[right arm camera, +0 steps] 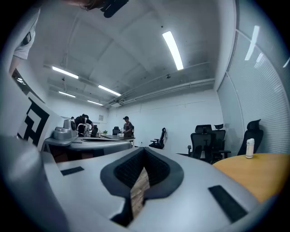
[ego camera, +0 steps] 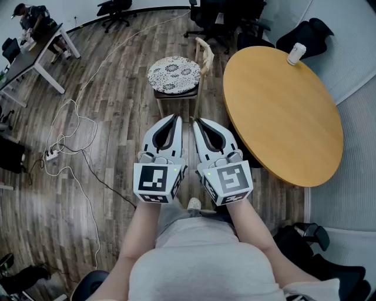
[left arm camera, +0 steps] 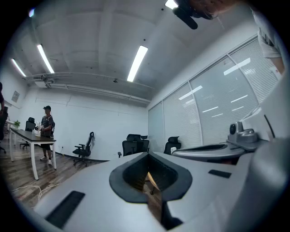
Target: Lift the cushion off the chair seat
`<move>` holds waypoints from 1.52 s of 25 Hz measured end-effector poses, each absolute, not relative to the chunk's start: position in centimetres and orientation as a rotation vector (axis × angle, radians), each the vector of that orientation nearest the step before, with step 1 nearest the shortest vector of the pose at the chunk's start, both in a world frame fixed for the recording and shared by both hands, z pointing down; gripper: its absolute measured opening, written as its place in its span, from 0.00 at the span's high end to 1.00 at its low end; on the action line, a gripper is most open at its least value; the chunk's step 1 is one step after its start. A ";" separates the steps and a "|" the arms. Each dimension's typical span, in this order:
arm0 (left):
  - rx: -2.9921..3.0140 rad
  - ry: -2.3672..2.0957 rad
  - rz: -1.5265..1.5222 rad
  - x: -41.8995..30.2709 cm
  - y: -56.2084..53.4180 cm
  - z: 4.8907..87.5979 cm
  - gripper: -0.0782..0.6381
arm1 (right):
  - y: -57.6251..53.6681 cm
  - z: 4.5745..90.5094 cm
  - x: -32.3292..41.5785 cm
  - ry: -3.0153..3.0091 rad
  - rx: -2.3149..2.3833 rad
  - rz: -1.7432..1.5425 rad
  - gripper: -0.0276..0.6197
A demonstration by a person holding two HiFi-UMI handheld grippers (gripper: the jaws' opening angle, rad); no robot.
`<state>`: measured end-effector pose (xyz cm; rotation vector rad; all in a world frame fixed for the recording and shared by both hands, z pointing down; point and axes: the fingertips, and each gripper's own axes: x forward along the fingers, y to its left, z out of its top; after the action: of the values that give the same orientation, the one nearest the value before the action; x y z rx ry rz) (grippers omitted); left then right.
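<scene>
A round cushion with a dark floral print on white lies on the seat of a wooden chair ahead of me. Both grippers are held level, side by side, short of the chair. My left gripper has its jaws together with nothing between them. My right gripper is shut too and holds nothing. In the left gripper view a strip of the chair shows through the jaw window; in the right gripper view only floor shows there.
A round wooden table stands to the right with a white bottle at its far edge. Cables and a power strip lie on the floor to the left. A desk with a person stands far left, office chairs behind.
</scene>
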<state>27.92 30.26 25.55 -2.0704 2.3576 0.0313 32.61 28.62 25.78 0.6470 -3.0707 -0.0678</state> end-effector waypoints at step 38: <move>-2.290 2.182 -0.068 6.6 17.2 25.9 0.89 | 17.3 26.2 11.2 -2.975 0.839 -0.056 0.92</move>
<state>6.60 17.24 25.87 -2.2896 2.1824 -0.0678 11.17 17.30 26.23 0.8394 -2.9746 -0.0562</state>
